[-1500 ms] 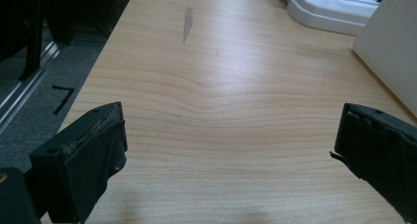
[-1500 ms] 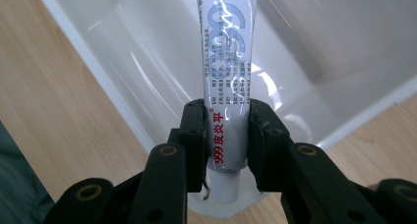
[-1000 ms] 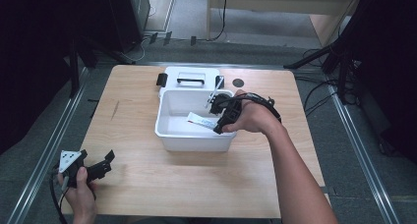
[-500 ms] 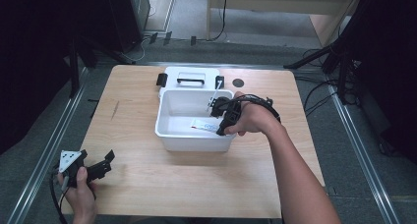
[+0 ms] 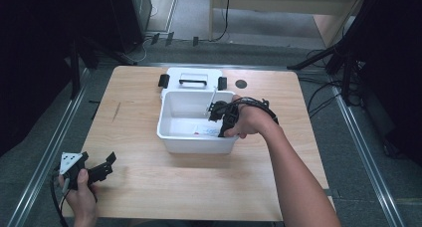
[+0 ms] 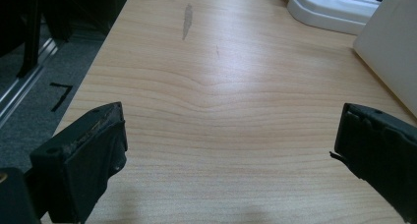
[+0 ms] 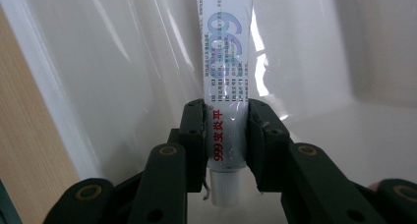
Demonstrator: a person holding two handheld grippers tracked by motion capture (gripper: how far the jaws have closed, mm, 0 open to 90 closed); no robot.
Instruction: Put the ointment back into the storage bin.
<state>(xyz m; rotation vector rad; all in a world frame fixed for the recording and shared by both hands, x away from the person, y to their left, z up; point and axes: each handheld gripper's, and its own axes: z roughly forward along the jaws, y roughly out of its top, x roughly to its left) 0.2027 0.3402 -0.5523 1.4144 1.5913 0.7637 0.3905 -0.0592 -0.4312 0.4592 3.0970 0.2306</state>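
Right tongs (image 7: 225, 135) pinching a white ointment tube (image 7: 225, 94) near its cap end, inside the white bin (image 5: 171, 130) at mid counter (image 5: 149, 187), tube tail pointing up toward the far wall of the bin. Could slip through the pads if released too high, or catch the tail on the bin wall and twist out. Left tongs (image 6: 226, 150) spread wide and empty over the near left counter; no help there if the bin slides
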